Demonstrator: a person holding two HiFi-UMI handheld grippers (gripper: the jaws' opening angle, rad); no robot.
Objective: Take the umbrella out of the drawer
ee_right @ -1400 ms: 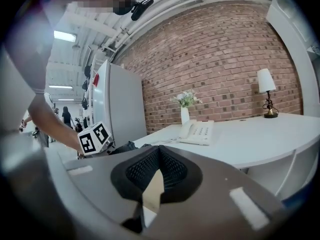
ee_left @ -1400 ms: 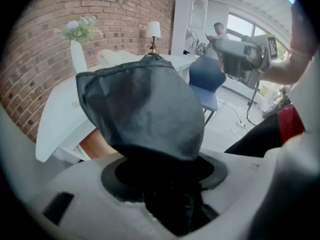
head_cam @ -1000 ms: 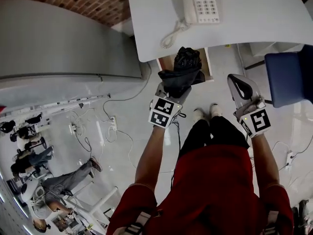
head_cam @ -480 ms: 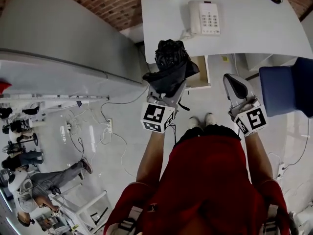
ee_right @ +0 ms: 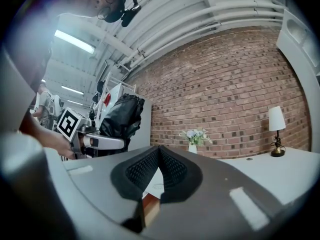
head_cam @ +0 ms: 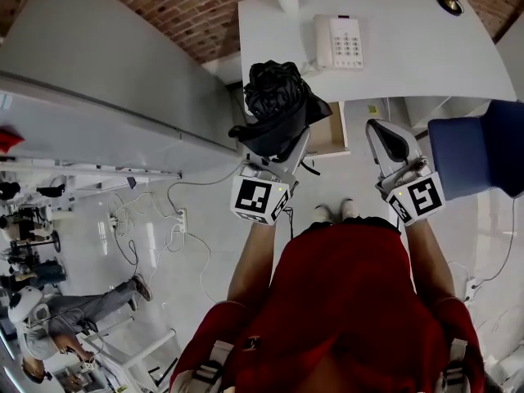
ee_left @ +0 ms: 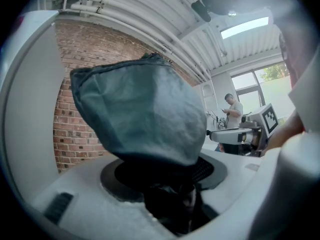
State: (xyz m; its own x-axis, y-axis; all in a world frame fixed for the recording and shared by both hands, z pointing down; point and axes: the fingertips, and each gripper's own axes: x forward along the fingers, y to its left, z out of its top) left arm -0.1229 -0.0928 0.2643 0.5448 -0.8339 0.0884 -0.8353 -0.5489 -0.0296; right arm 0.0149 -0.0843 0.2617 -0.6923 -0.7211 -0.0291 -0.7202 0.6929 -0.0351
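While the left tool [head_cam: 277, 158] clamps the folded black umbrella [head_cam: 278, 103] by its lower end, the bundle stands out ahead of the jaws. It is clear of the open drawer [head_cam: 334, 131] and overlaps the near edge of the worktop [head_cam: 426, 64] in the head view.

Left gripper view: dark fabric fills the space just beyond the pads. The jaws are held part-way apart by the umbrella's dark stem pinched between them.

Right tool [head_cam: 391, 142]: jaws closed on each other, pads meeting at the tips, nothing between them (a sliver of brown wood shows through the gap behind the pads). It sits beside the left tool, apart from it and not touching the umbrella.

In the right gripper view, the left tool and its load lie off to the right tool's left. Ahead of the right tool are the white worktop, a vase of flowers [ee_right: 194, 138], a lamp [ee_right: 276, 128] and a brick wall [ee_right: 230, 84].

A white telephone [head_cam: 338, 39] lies on the worktop beyond the left tool's load. A blue chair [head_cam: 475, 154] is just right of the right tool.
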